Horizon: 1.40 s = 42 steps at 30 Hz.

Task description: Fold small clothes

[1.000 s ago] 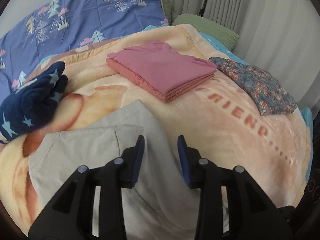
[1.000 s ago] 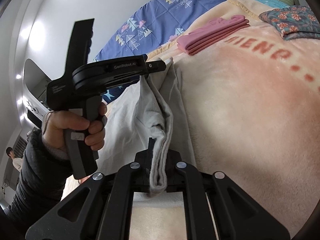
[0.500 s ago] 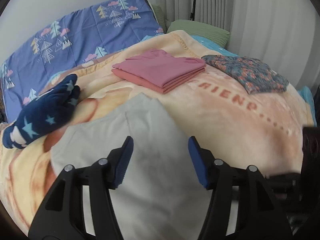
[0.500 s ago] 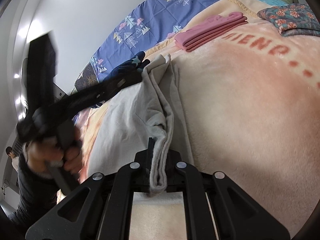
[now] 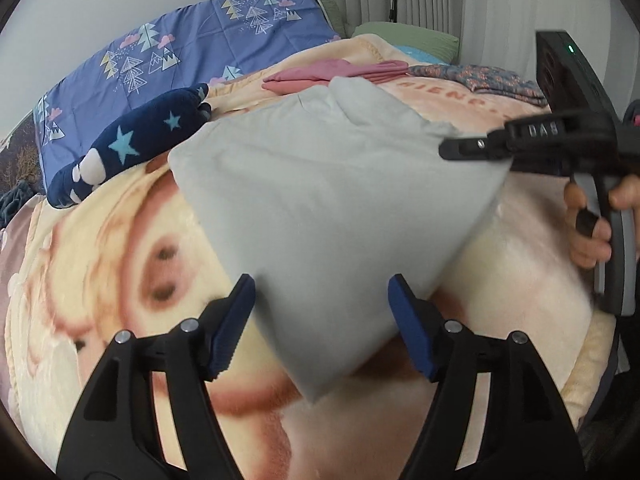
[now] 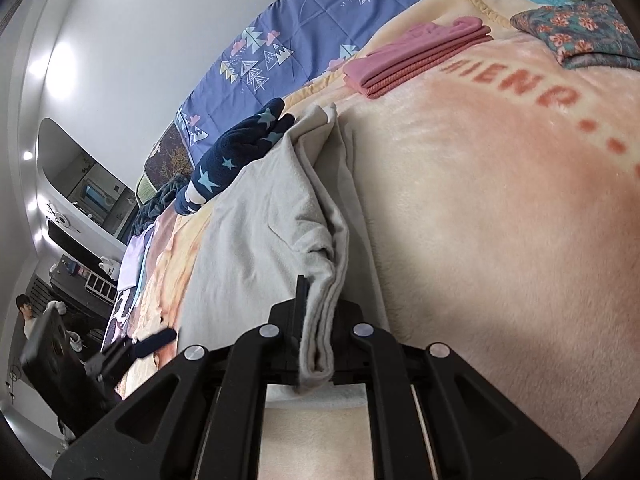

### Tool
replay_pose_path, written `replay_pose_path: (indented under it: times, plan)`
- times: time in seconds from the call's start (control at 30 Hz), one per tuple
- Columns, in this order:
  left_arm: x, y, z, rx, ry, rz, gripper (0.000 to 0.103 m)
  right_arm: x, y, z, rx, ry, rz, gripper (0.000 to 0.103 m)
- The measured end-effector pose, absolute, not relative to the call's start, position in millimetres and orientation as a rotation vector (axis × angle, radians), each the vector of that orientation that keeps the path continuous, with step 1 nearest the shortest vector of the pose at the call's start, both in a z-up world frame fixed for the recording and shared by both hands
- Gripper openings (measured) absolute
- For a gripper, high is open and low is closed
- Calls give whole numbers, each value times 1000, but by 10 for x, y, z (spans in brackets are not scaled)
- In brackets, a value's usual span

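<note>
A light grey garment (image 5: pixel 320 200) lies spread on the peach blanket (image 5: pixel 120 280). My left gripper (image 5: pixel 322 316) is open and empty, its blue pads either side of the garment's near corner, just above it. My right gripper (image 6: pixel 318 344) is shut on a folded edge of the grey garment (image 6: pixel 280 224). It also shows at the right of the left wrist view (image 5: pixel 472 148), pinching the garment's right corner and holding it slightly raised.
A folded pink garment (image 6: pixel 420 60) and a folded floral one (image 6: pixel 588 32) lie further up the bed. A navy star-print garment (image 5: pixel 132 140) lies at the left. A blue tree-print quilt (image 5: pixel 180 64) and green pillow (image 5: pixel 408 36) sit behind.
My left gripper has let go of the grey garment, opened wide and drawn back toward the garment's near corner. My right gripper stays shut on its edge.
</note>
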<state>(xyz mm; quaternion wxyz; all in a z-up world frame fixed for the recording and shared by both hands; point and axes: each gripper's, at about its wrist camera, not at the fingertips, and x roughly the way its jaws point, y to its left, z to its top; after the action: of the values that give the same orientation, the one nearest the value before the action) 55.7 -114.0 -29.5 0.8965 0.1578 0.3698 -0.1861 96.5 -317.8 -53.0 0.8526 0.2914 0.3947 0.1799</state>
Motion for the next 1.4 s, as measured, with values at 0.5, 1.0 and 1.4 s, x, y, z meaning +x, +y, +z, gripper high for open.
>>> replay_pose_path:
  times: [0.5,1.0,1.4]
  plan:
    - [467,-1702,-331,465,677,-428,80,996,-3190,-357,648,833,396,7]
    - [500,-912,-443,397,760,-134,81,1003,-3252,-443,680,856,395,7]
    - [389,-740,-387,337,746,-142,83,983,-3260,-472,684,868,396,7]
